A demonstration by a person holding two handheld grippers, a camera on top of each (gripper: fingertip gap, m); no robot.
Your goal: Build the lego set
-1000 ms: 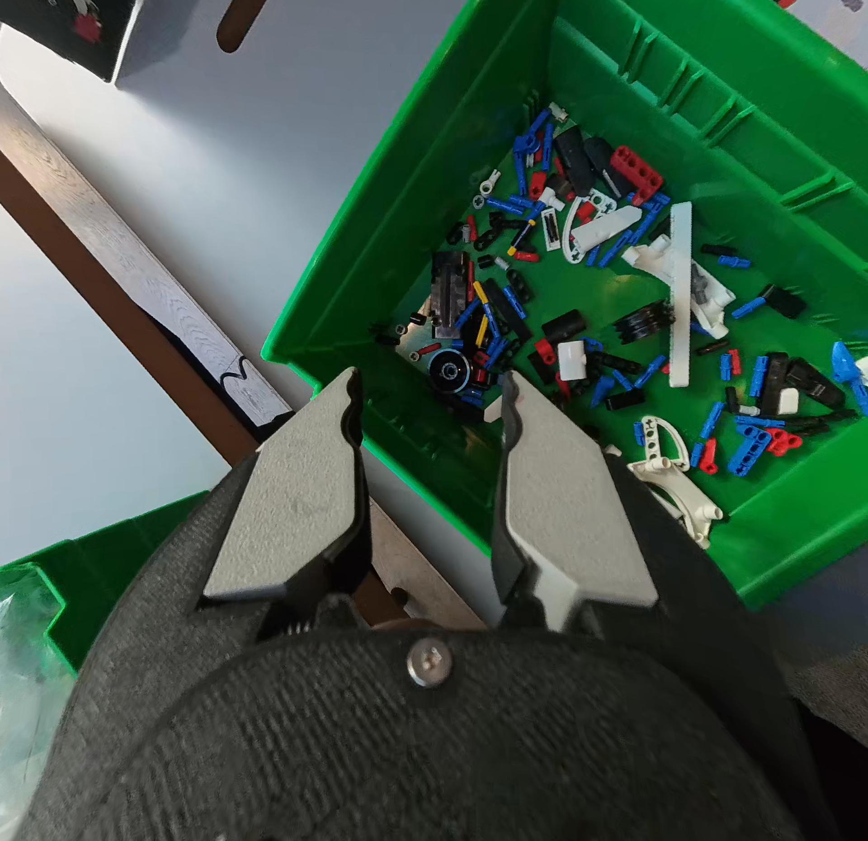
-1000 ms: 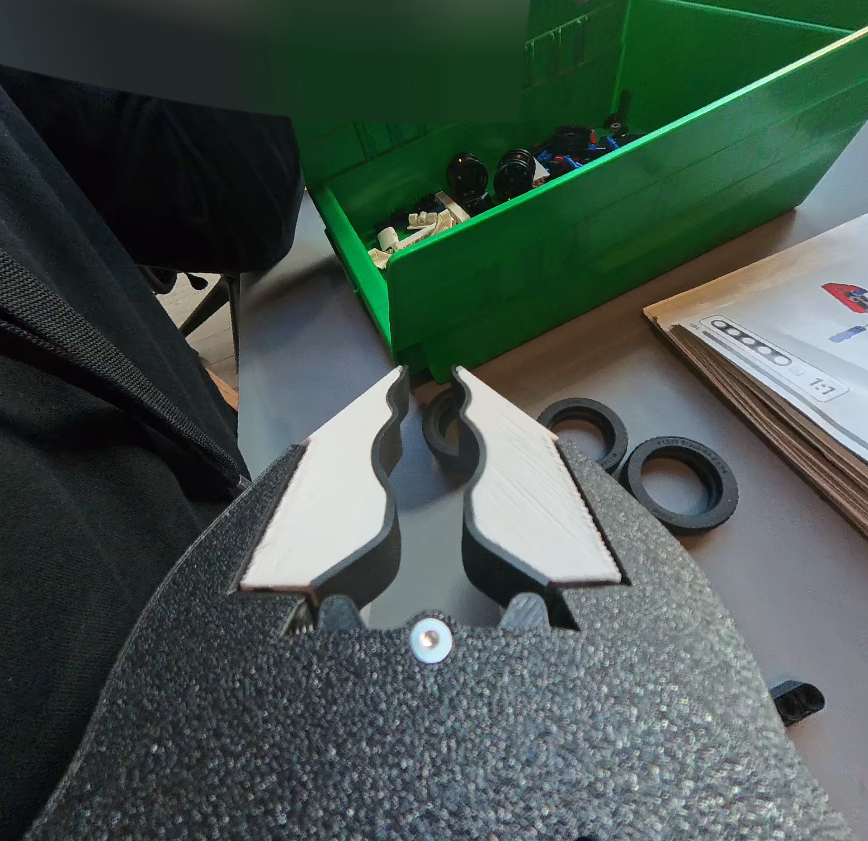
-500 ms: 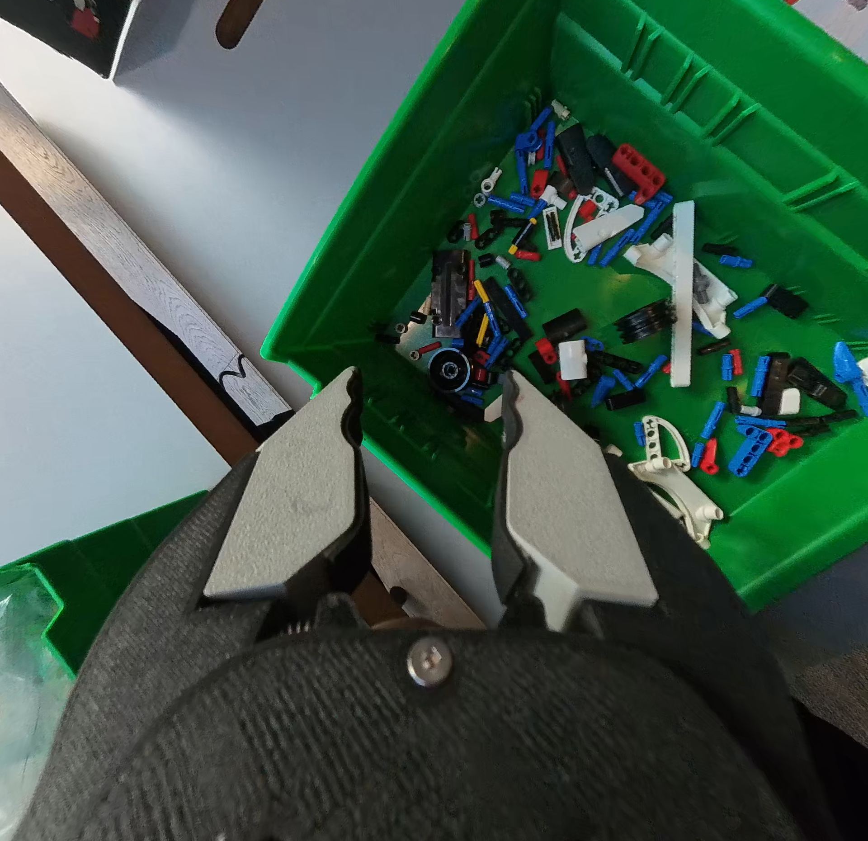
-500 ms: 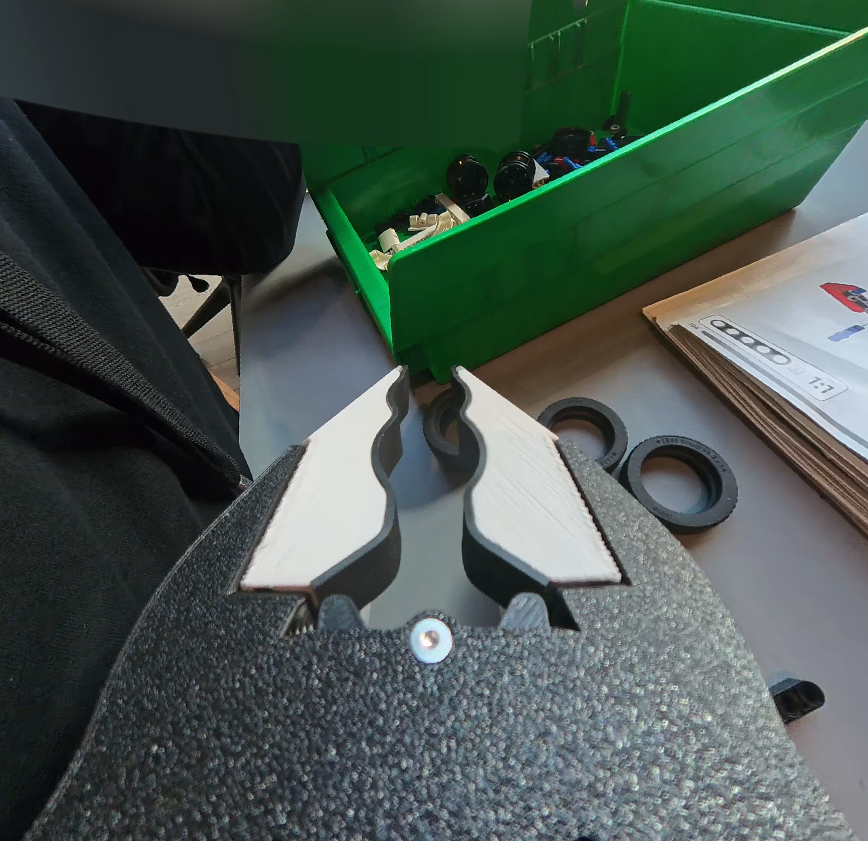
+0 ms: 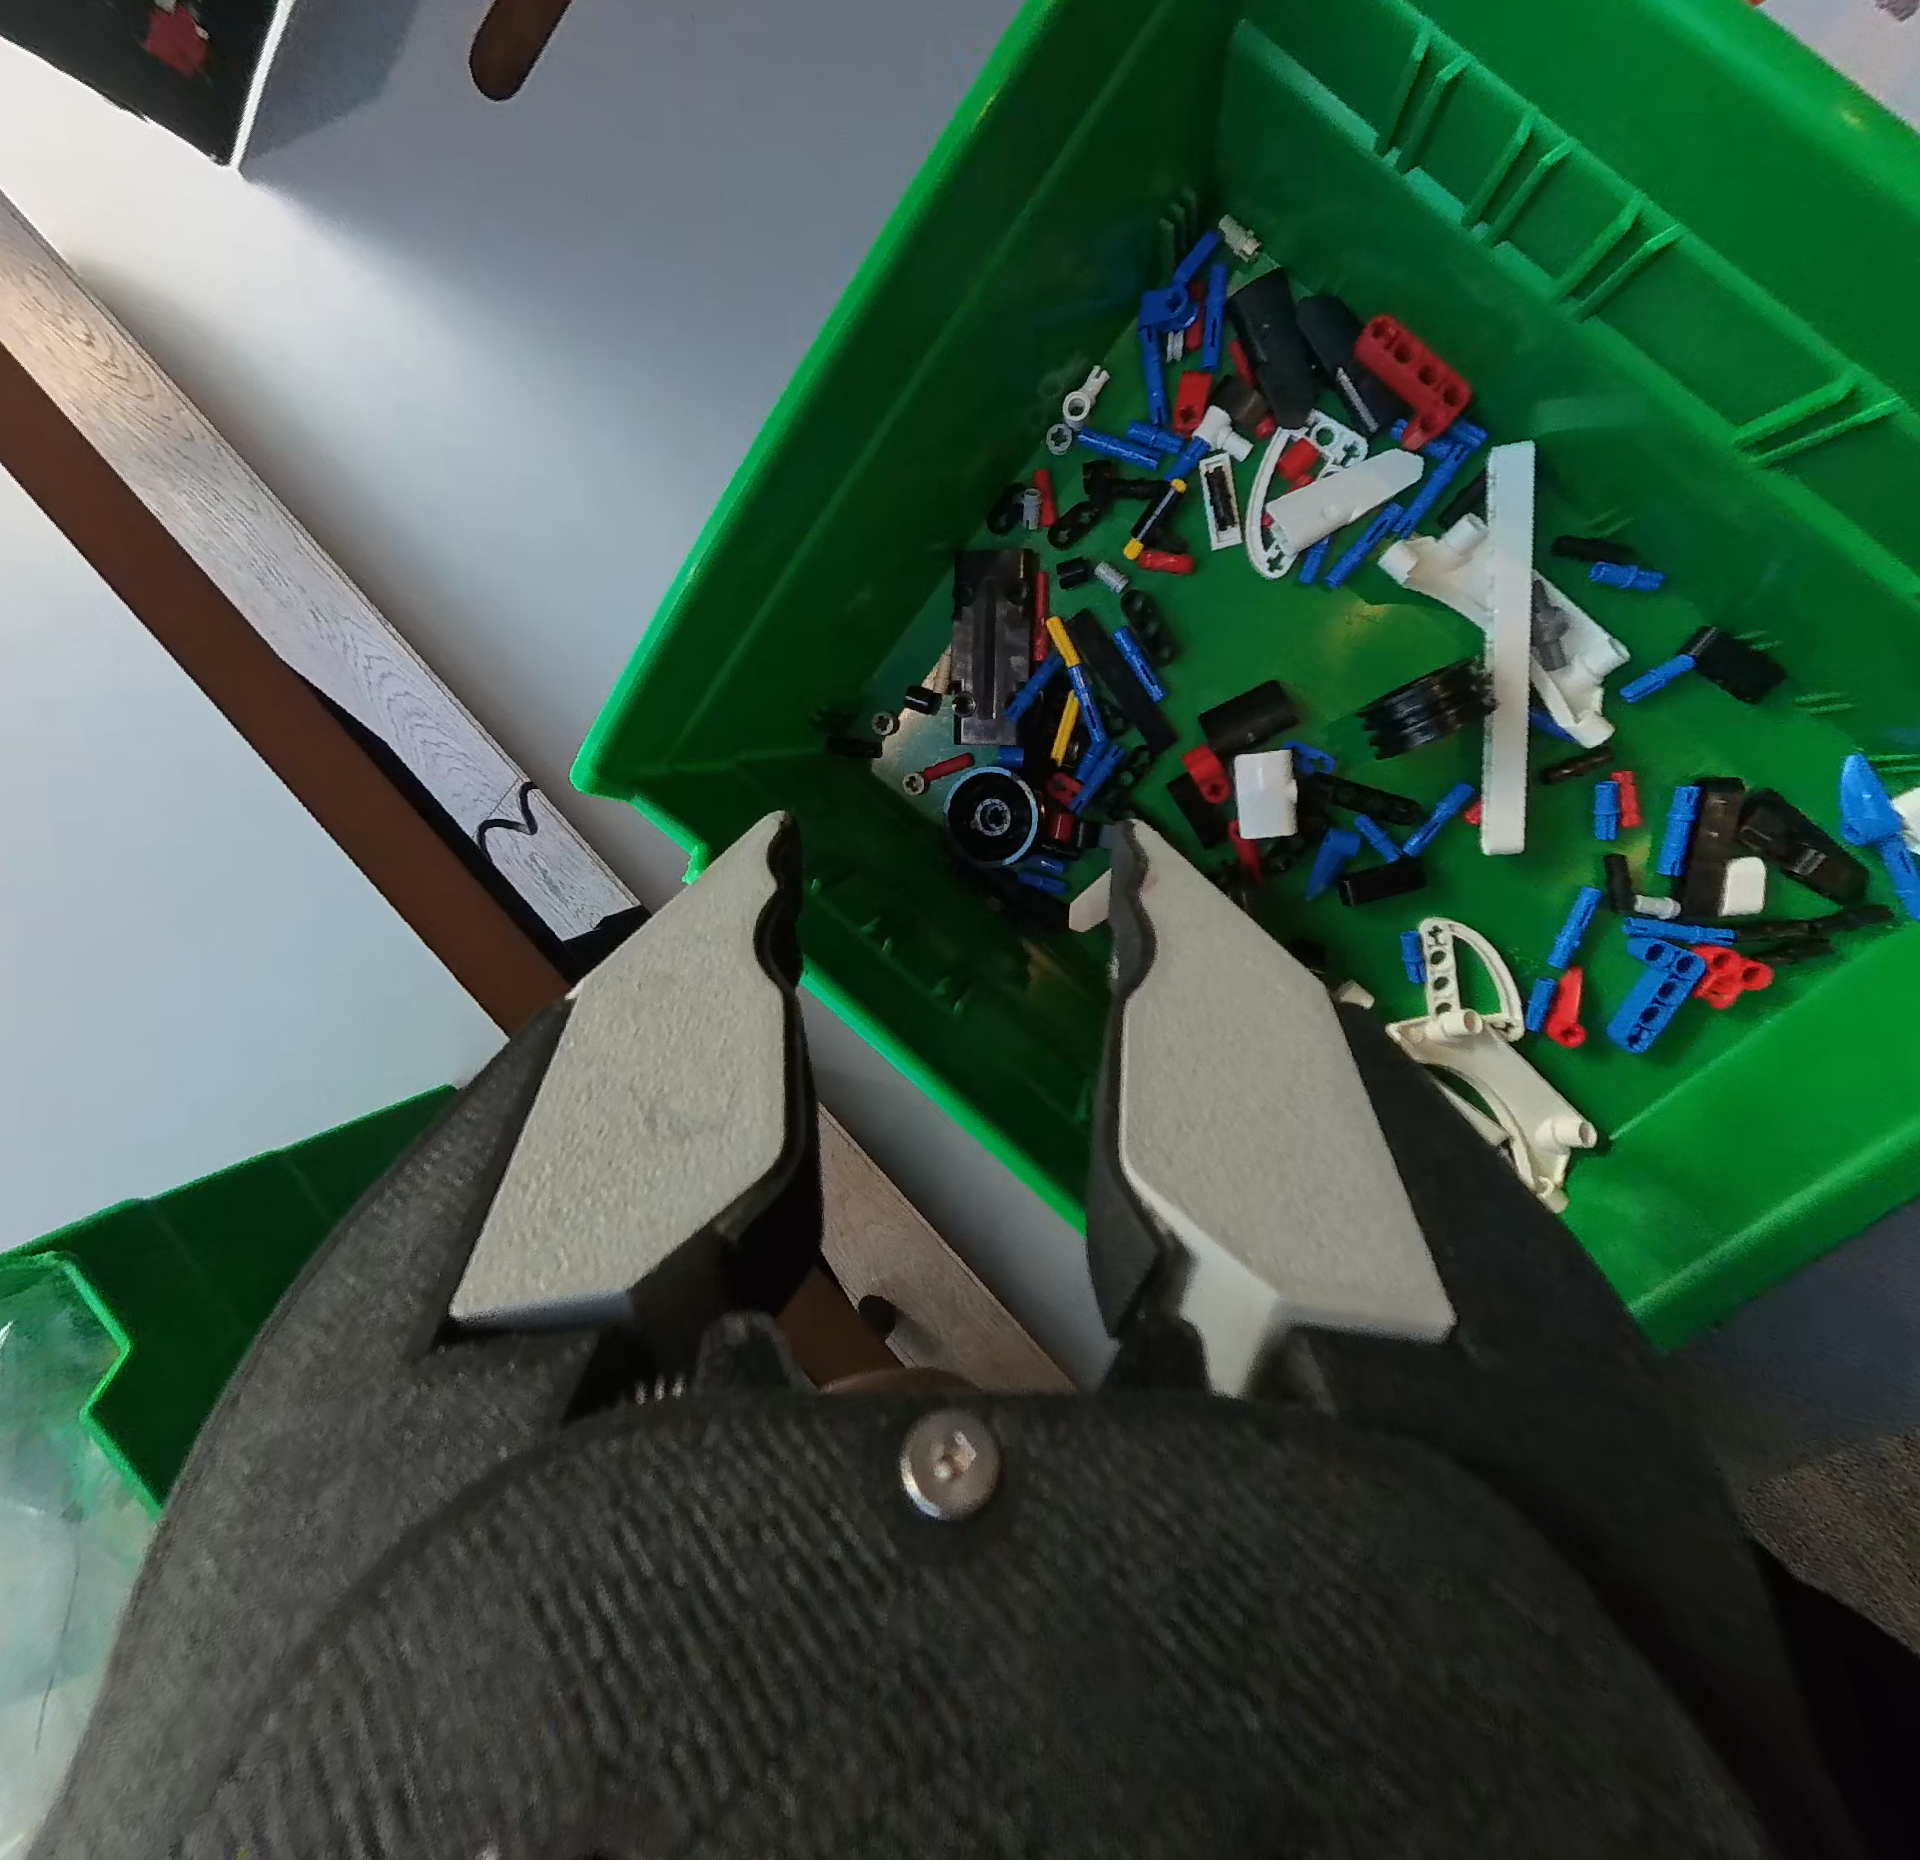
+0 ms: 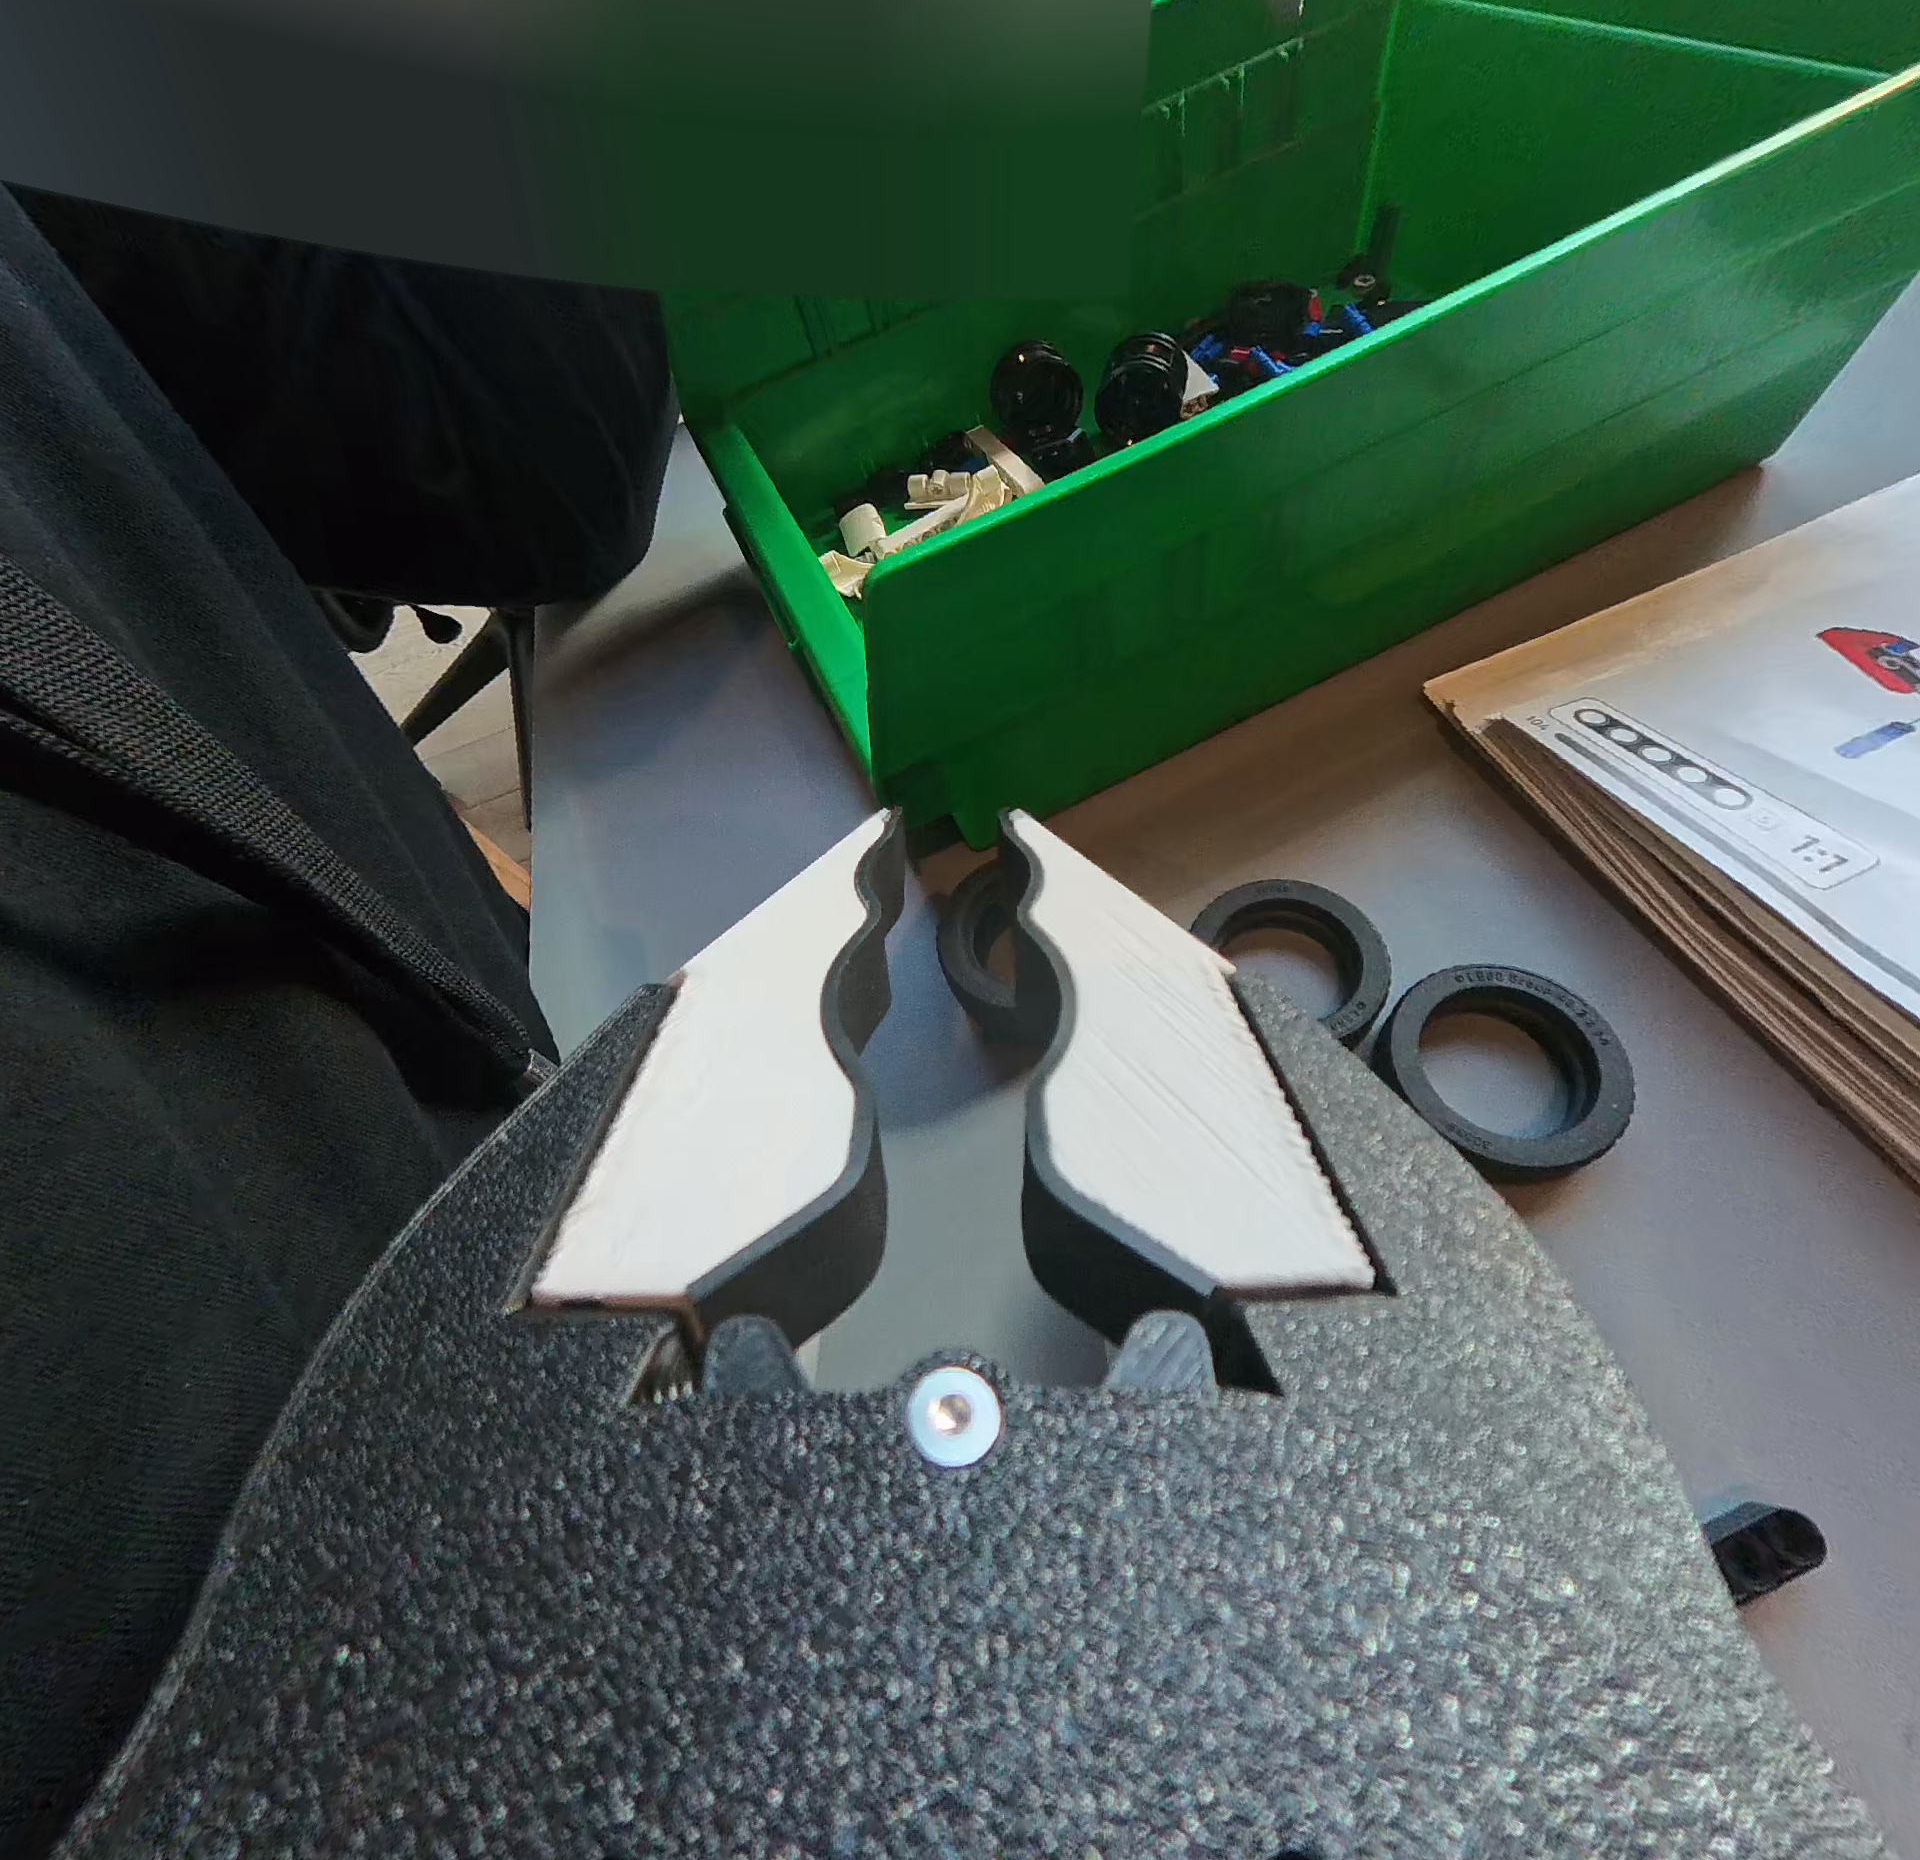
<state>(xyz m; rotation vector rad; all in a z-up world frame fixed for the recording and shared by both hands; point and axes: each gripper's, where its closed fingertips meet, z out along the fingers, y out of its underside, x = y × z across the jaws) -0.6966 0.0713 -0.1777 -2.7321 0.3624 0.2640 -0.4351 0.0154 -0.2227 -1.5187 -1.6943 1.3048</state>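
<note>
Green bin [image 5: 727,605]: largest thing here; lies ahead of the left gripper's [image 5: 951,844] tips, whose right finger overhangs the near wall. In the right wrist view the same bin [image 6: 1299,563] stands just beyond the right gripper's [image 6: 951,823] tips.

Table [image 6: 1558,1343]: dark top under the right fingers; carries the bin, booklet and tyres.

Instruction booklet [image 6: 1714,792]: open, well off to the right of the right fingers.

Left gripper: jaws spread wide, nothing between them; hovers above the bin's near corner.

Right gripper: jaws parted by a narrow gap, gripping nothing.

Loose lego parts [image 5: 1351,667]: scattered on the bin floor ahead and to the right of the left fingers; blue pins, red and black connectors, white panels.

White beam [image 5: 1509,657]: longest part in the bin; long axis runs roughly away from the fingers, ahead and right.

Tyres: three black rubber rings on the table. One tyre [image 6: 977,953] sits tilted just beyond the gap of the right fingers, partly hidden by the right finger; a second [image 6: 1294,943] and third [image 6: 1507,1067] lie flat just right of that finger.

Black wheel hub [image 5: 990,820]: in the bin, just ahead of the left fingertips, between them, face up.

Key relation (judgement): hub is nearest the left gripper, tilted tyre nearest the right; likely a wheel-and-tyre pairing comes next.

Small black connector [image 6: 1766,1556]: on the table, behind and right of the right fingers.
</note>
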